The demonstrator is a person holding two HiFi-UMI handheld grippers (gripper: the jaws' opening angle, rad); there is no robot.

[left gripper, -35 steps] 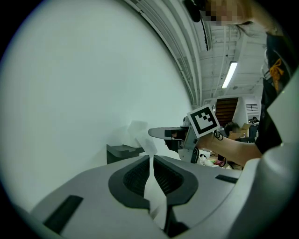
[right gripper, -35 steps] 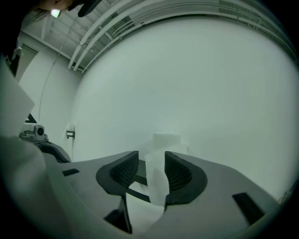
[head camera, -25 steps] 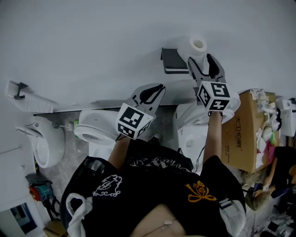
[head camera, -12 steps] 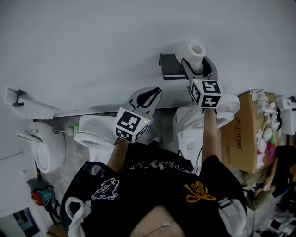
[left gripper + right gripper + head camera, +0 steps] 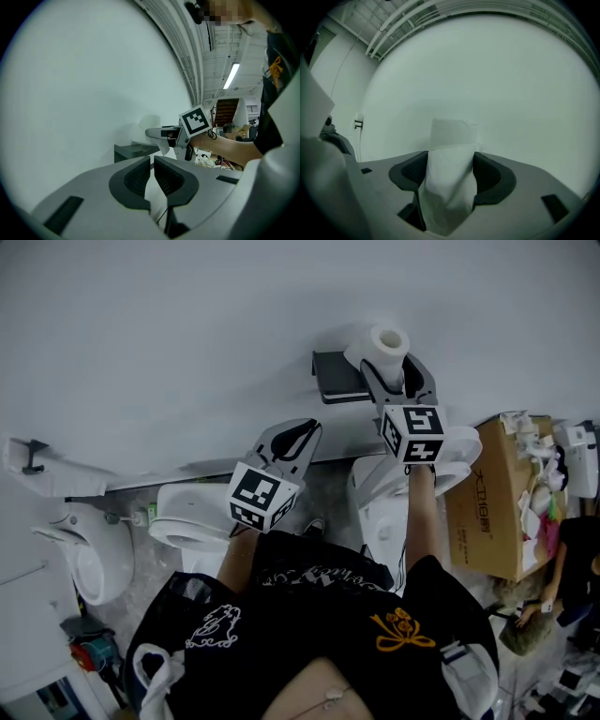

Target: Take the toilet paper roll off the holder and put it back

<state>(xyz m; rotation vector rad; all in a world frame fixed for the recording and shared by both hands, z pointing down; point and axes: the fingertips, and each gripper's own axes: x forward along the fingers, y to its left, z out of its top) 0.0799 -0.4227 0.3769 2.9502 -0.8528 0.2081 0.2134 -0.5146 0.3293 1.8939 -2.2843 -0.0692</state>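
Observation:
The white toilet paper roll [image 5: 382, 341] stands upright at the wall, just right of the dark grey holder [image 5: 336, 379]. My right gripper [image 5: 396, 371] reaches level to it, and its jaws have just been closing with the roll between them. In the right gripper view the roll [image 5: 451, 159] fills the gap and both pads press on its sides. My left gripper [image 5: 302, 430] hangs lower and to the left, shut on nothing. The left gripper [image 5: 152, 161] view shows the holder [image 5: 133, 151] ahead and the right gripper [image 5: 174, 137] beside it.
A plain white wall fills the upper half of the view. Below it stand two white toilets [image 5: 192, 507] [image 5: 417, 479] and a white urinal [image 5: 94, 545] at the left. A cardboard box [image 5: 497, 507] with clutter stands at the right.
The head view has shifted a little. Both grippers and the roll keep their places beside the holder.

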